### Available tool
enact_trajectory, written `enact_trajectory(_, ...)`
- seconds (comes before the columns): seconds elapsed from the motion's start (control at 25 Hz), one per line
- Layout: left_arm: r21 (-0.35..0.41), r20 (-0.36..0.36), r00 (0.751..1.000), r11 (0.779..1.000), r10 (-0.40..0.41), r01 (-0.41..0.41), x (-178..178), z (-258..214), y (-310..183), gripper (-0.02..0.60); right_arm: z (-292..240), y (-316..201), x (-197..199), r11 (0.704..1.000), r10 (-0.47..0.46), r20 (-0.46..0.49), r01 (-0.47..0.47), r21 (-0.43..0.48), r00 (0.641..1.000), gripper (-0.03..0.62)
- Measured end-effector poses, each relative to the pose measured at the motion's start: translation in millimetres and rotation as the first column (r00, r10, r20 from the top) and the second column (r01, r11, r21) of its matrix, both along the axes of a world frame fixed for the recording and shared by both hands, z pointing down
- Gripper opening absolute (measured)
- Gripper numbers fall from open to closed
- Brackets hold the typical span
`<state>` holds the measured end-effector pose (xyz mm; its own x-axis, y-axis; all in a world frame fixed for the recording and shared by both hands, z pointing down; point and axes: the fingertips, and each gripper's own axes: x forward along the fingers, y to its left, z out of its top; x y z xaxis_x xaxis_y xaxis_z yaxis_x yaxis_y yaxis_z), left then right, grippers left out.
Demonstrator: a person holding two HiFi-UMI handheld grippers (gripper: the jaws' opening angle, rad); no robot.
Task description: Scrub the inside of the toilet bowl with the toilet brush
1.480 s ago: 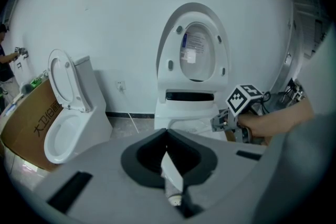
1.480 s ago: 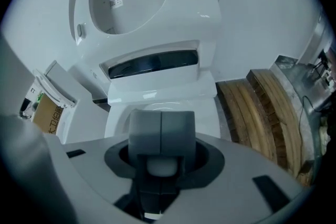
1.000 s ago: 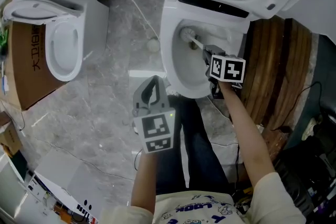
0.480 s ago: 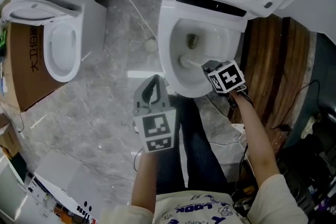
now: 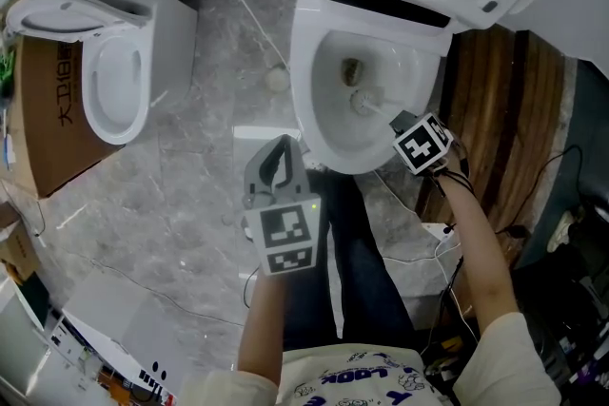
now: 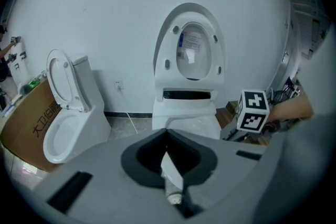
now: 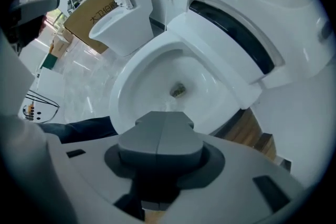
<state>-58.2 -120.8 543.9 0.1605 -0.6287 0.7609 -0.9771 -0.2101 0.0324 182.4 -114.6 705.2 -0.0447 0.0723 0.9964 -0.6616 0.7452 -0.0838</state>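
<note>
Right tongs pinch the brush at 5 o'clock of the bowl's drain; left tongs sit pressed together.

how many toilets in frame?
2. One toilet at top centre, lid up, with the toilet brush in its bowl, held by the right gripper. The other toilet at left, beside the cardboard box. None seem hidden.
</note>
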Motion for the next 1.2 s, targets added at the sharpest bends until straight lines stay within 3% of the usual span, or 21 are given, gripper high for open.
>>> enact_trajectory(0.28,0.0,0.003,1.0,1.0,0.002,-0.002,-0.9,-0.9,3.4,0.002,-9.0,-26.6,21.1,0.972,-0.077,-0.161,0.11,0.206,0.984,0.17)
enact_trajectory(0.6,-0.003,-0.003,1.0,1.0,0.007,-0.007,2.0,-2.8,10.4,0.002,-25.4,7.9,10.4,0.925,-0.266,-0.31,0.333,0.186,0.913,0.172)
enact_trajectory(0.72,-0.002,-0.003,1.0,1.0,0.009,-0.009,1.4,-3.5,12.0,0.002,-32.7,26.0,4.0,0.919,-0.298,-0.331,0.362,0.154,0.896,0.172)
enact_trajectory(0.84,0.0,-0.005,1.0,1.0,0.006,-0.006,-0.7,-5.0,12.7,0.002,-37.8,44.4,-5.9,0.944,-0.267,-0.296,0.311,0.111,0.917,0.172)
enact_trajectory(1.0,0.005,-0.008,1.0,1.0,0.008,-0.008,-2.2,-8.6,13.7,0.002,-42.2,69.7,-26.4,0.992,-0.117,-0.173,0.123,0.025,0.978,0.172)
enact_trajectory(1.2,0.01,-0.01,1.0,1.0,0.01,-0.01,-4.7,-11.0,16.1,0.002,-40.8,76.9,-56.1,0.998,0.052,-0.067,-0.054,-0.027,0.996,0.172)
